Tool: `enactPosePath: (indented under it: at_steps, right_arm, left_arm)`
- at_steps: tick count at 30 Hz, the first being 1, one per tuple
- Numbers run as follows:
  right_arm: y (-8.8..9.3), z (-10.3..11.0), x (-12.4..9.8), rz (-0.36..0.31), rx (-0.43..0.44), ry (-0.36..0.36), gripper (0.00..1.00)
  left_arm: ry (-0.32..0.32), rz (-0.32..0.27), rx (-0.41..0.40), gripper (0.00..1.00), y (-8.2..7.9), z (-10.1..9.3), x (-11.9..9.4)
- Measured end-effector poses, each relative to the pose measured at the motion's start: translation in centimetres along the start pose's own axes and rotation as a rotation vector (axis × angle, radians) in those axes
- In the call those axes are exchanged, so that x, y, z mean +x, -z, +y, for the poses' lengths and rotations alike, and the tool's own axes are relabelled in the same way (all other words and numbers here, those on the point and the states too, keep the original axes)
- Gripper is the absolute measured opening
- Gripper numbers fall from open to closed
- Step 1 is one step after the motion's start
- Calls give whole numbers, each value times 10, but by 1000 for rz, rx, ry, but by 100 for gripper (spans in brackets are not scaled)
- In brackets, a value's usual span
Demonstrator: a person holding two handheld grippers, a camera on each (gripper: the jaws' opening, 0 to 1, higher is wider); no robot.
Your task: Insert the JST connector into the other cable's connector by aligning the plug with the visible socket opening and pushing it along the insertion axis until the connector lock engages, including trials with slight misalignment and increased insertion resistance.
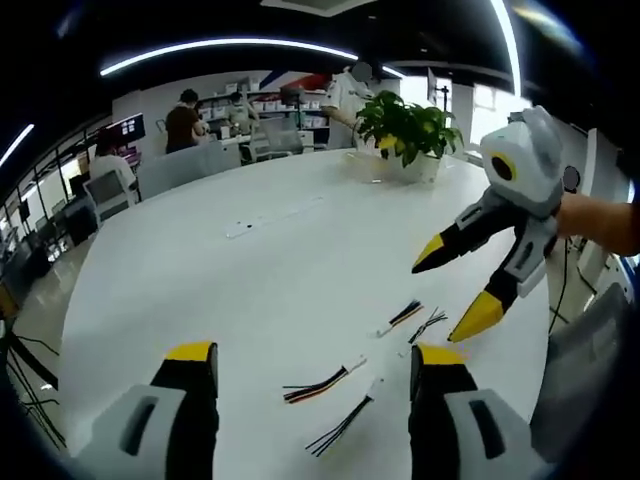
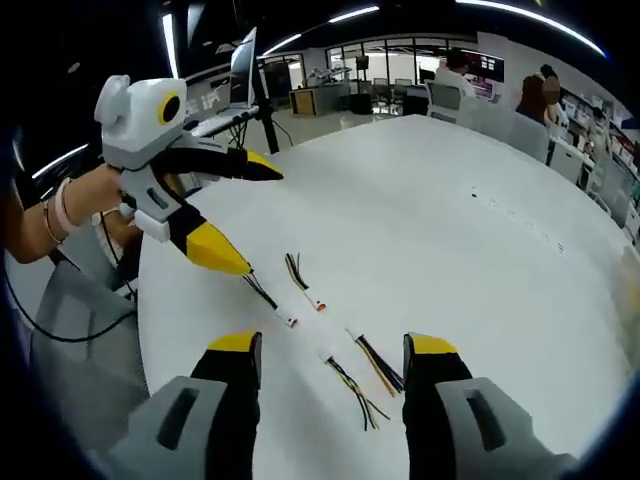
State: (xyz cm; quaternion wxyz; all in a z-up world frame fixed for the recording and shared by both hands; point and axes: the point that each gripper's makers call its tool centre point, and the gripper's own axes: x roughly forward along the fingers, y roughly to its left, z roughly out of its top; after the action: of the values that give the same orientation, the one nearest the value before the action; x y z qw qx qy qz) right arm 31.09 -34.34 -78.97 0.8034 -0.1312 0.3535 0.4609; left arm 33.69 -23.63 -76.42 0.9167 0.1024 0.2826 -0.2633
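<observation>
Several short cable pieces with white JST connectors lie loose on the white table. In the left gripper view a red-orange-black cable and a black-wired cable lie between my left gripper's open jaws, with two more cables farther off. The right gripper reaches in from the right, open, its lower tip close to those. In the right gripper view my right gripper stands open over two cables. The left gripper hangs open, its lower tip near a black-wired cable. Nothing is held.
A potted plant stands at the table's far side. A thin strip lies mid-table. People sit at desks beyond the table. A grey chair and a dangling black cord sit by the table edge near the hand.
</observation>
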Motion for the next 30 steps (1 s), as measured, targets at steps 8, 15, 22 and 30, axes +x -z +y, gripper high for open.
enactPosePath:
  at_steps: [8,15,22,30]
  right_arm:
    - [5,1,5,20,-19,-11,54]
    - [9,-3,8,27,-62,7,52]
    - [10,-4,9,21,-69,6,51]
    - [10,-6,10,14,-67,6,49]
  left_arm:
    - [13,11,10,75,5,-4,7]
    - [22,12,42,74,8,-6,10]
    - [26,15,40,74,10,-8,11]
    - [23,23,58,74,13,-7,14]
